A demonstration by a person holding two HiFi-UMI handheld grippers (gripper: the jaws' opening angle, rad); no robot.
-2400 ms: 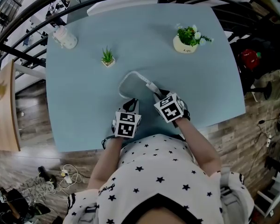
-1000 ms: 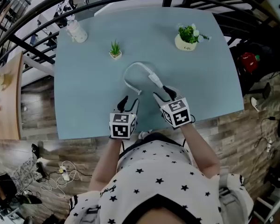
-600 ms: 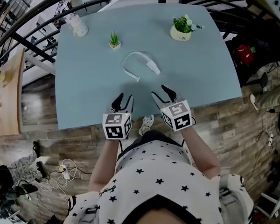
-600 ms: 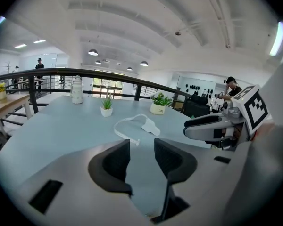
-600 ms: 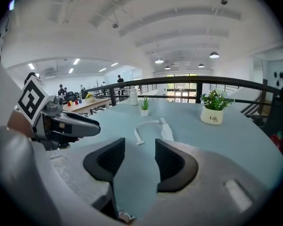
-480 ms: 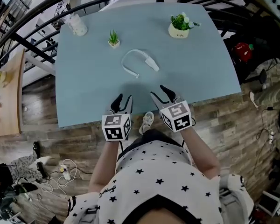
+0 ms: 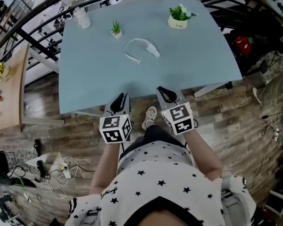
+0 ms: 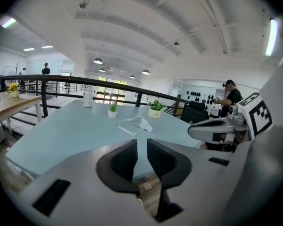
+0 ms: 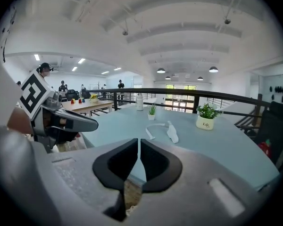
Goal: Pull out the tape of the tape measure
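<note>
The white tape measure point(image 7: 152, 50) lies on the pale blue table point(image 7: 108, 74), its tape pulled out in a curved loop point(image 7: 130, 44) to its left. It also shows in the left gripper view as the tape measure point(image 8: 142, 124) and in the right gripper view as the tape measure point(image 9: 172, 132), far ahead of the jaws. My left gripper point(image 7: 120, 98) hangs off the table's near edge; its jaws have just been closing to a narrow gap with nothing between them. My right gripper point(image 7: 166, 92), beside it, has also been closing and stands shut and empty.
At the table's far side stand a flowering plant in a white pot point(image 7: 178, 17), a small green plant point(image 7: 116, 29) and a white bottle point(image 7: 81, 18). A black railing curves behind. Wooden floor and a shoe point(image 7: 150, 117) lie below the grippers.
Both grippers have drawn back from the tape measure, past the table's near edge toward the person, and their jaws have narrowed. The tape measure stays on the table.
</note>
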